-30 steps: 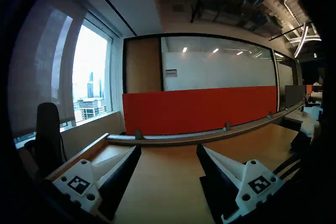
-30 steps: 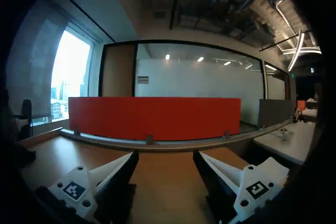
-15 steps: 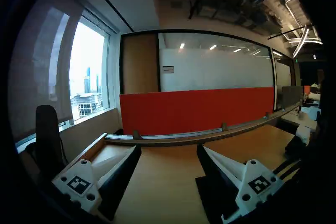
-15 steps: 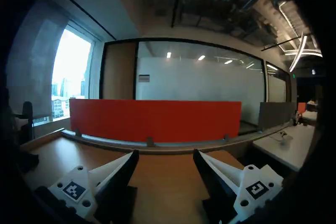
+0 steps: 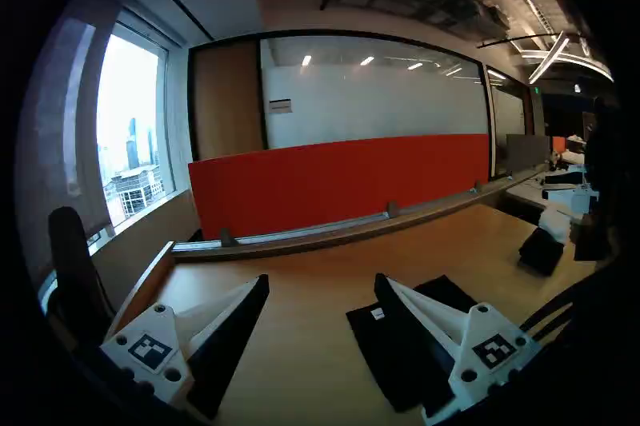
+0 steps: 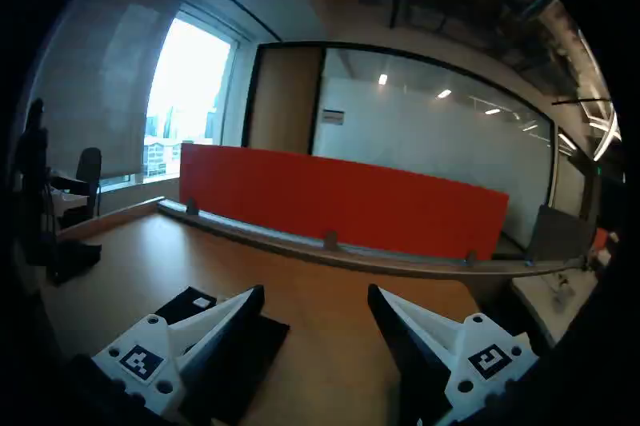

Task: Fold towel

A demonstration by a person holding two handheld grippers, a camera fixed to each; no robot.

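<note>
**A:** What sort of room was it?

**B:** An open office. It had a tall bright window [image 5: 128, 138], a frosted glass wall, and a long orange-red divider panel [image 5: 336, 178] along the far edge of a broad light-brown wooden desk [image 5: 320, 254].

**A:** And the towel?

**B:** The flat black cloth towel [image 5: 370, 334] lay on the desk between the two tools. From the left hand-held gripper [image 5: 320, 280] it sat low and to the right, and that gripper's right finger overlapped it. From the right hand-held gripper [image 6: 315, 290] it sat low and to the left, behind the left finger.

**A:** Which way did its long axis run?

**B:** I couldn't tell, because the fingers hid too much. Neither gripper looked clearly nearer.

**A:** And the jaws?

**B:** Both were spread wide and held nothing. I judged each would need to swing inward and down to a corner.
</note>
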